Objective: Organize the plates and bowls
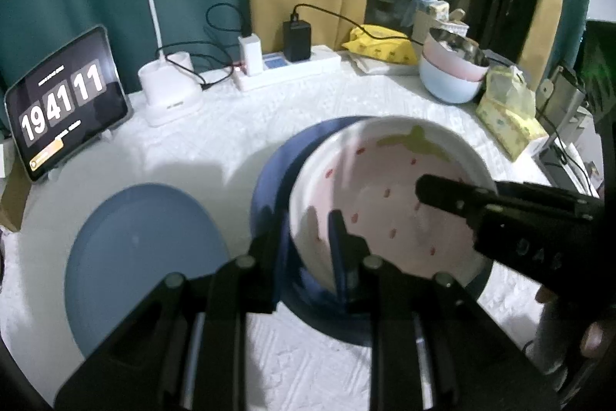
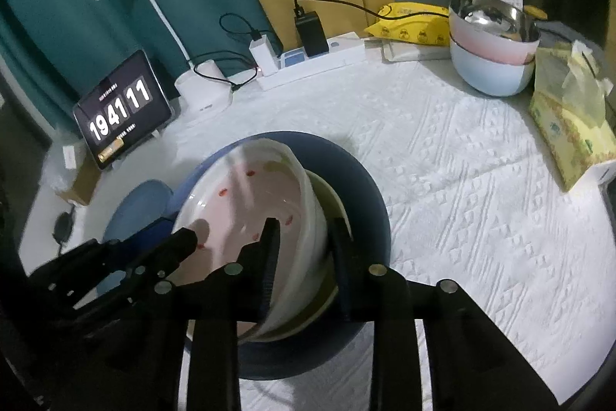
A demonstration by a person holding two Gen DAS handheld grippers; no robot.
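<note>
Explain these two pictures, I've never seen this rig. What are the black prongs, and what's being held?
There is no robot here. A person holds a two-finger gripper in each hand, and each has a fisheye camera looking along its fingers. One picture is from the left gripper, the other from the right gripper.

On the white tablecloth are a light blue plate and a dark blue dish with a pink bowl sitting in it. There is also a tablet clock, a lamp and stacked bowls.

The left gripper is clamped on the pink bowl's rim. The opposite rim sits between the right gripper's jaws, but it is unclear whether they press on it.
</note>
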